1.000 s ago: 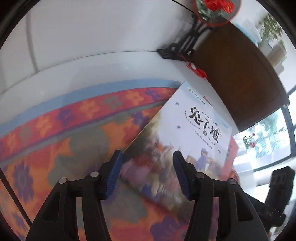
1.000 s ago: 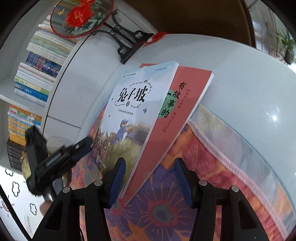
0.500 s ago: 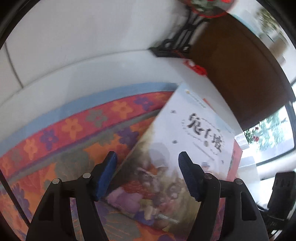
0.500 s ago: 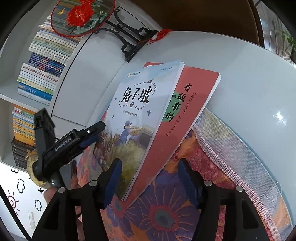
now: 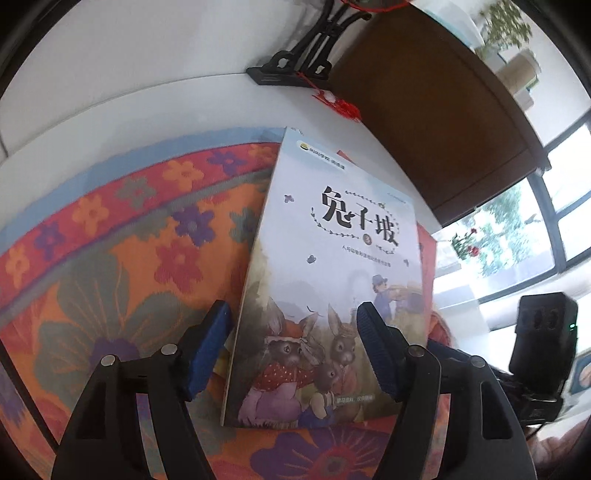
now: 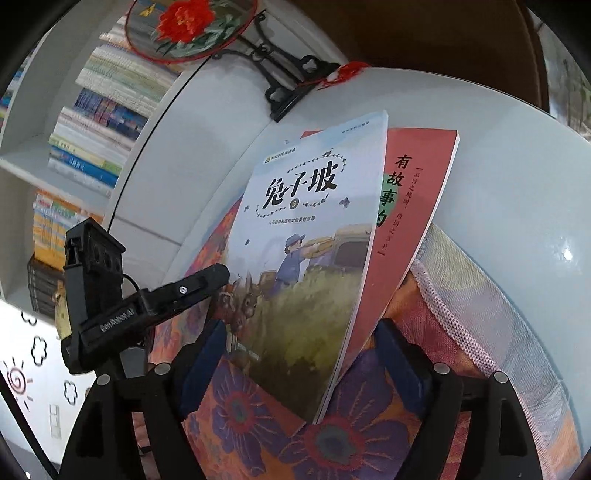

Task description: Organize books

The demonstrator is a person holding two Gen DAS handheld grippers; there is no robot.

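Books lie stacked at frame centre on a flowered cloth [image 5: 122, 236] over the white counter [image 6: 517, 177]: a pale-blue rabbit book [image 5: 332, 280] atop a red book [image 6: 417, 206]. Left tool [image 5: 293, 347] stands open, pads clear, straddling the rabbit book's lower left corner. Right tool [image 6: 299, 365] has just been opening, wide, around both books' near corner, gripping nothing.

Floral orange-purple woven cloth [image 5: 122, 266] on white round table [image 6: 517, 177]; red-flower embroidered round fan [image 6: 188, 27] on black stand [image 6: 284, 88] at the back.
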